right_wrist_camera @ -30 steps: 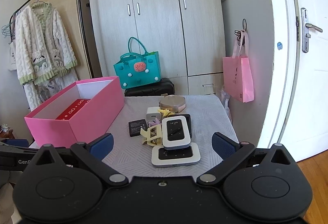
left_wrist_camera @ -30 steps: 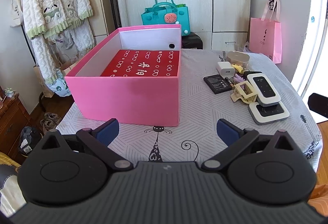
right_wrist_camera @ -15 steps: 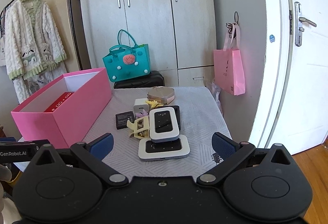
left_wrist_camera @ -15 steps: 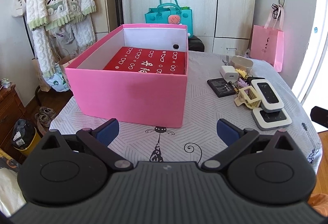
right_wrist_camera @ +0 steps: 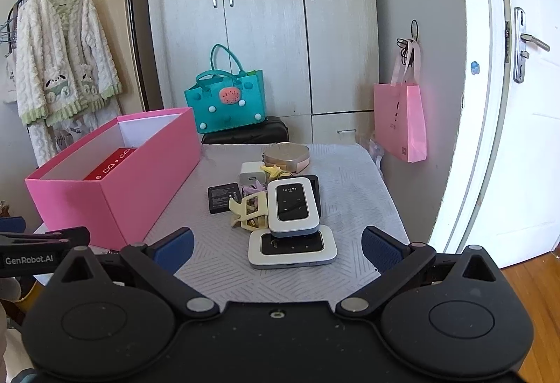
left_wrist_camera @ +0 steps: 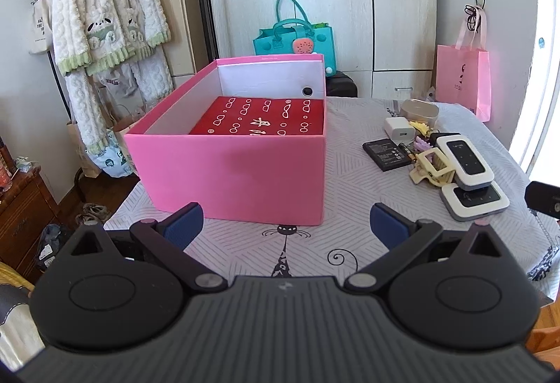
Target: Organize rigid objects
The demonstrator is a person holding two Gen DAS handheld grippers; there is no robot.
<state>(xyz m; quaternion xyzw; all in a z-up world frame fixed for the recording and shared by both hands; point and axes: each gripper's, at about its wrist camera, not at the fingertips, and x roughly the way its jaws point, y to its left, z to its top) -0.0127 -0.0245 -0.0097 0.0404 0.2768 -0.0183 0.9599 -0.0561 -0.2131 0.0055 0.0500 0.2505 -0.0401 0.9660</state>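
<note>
The left gripper point(left_wrist_camera: 285, 225) hovers with its blue-padded fingers spread wide and nothing between them; the right gripper point(right_wrist_camera: 276, 246) is likewise wide apart and empty. Just ahead of the left one stands the pink box point(left_wrist_camera: 231, 173), smooth matte card with a white inside, and only this view looks down on the red patterned board point(left_wrist_camera: 262, 120) lying flat in its bottom and the round hole in its far wall. Ahead and to its right lies the clutter.

The right view faces that clutter head on: nearest, a flat white router point(right_wrist_camera: 292, 248) with rounded corners; a second white router point(right_wrist_camera: 292, 208) lies tilted across its far edge. Left of them a cream plastic hair claw point(right_wrist_camera: 248, 211), then a matte black battery point(right_wrist_camera: 224, 197), a white charger cube point(right_wrist_camera: 251, 173), and farthest a rounded beige tin point(right_wrist_camera: 287, 155). All rest on the grey line-patterned tablecloth point(right_wrist_camera: 350, 194); only the left view shows its cat drawing. Only the right view shows the white door point(right_wrist_camera: 525, 138).
</note>
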